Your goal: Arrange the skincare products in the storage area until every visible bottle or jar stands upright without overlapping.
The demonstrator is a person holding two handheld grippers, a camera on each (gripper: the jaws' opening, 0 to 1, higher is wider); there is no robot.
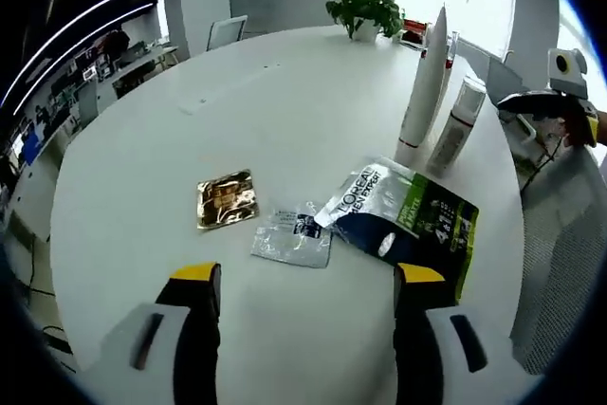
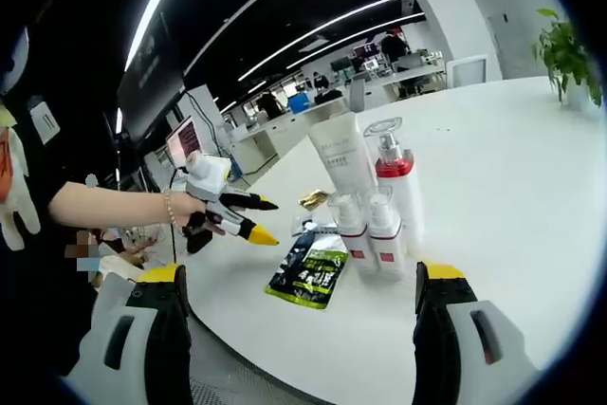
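**Both tongs hanging open and empty around a white round table**

In the left gripper view, the left gripper [image 1: 308, 286] is hovering over the white table [image 1: 142, 196] with its yellow-tipped jaws standing wide apart and nothing between them. Just ahead of the jaws a small silver sachet [image 1: 292, 237] is lying flat, with a gold sachet [image 1: 228, 199] just beside it to the left. A dark green pouch [image 1: 403, 215] is lying flat ahead of the right jaw, its upper corner overlapping the silver sachet's edge. Beyond the pouch a tall white tube [image 1: 424, 82] and a white bottle with a red band [image 1: 455, 122] are standing upright, close together. A potted plant [image 1: 365, 9] is sitting at the table's far edge. At the right edge of this view the right gripper [image 1: 560, 106] is showing, held off the table's rim.

In the right gripper view, the right gripper [image 2: 299, 315] is also holding its jaws wide apart and empty, near the table's edge. Between the jaws and farther in, the green pouch [image 2: 311, 270] is lying flat, and this side reveals a cluster that the other view hides: two small pump bottles with red labels [image 2: 370, 230] standing upright side by side, a taller red-collared pump bottle [image 2: 398, 182] and the white tube [image 2: 343, 154] behind them. The gold sachet [image 2: 315, 199] is peeking out beyond. To the left, a person's hand is holding the left gripper [image 2: 251, 220], jaws parted, well apart from the bottles.
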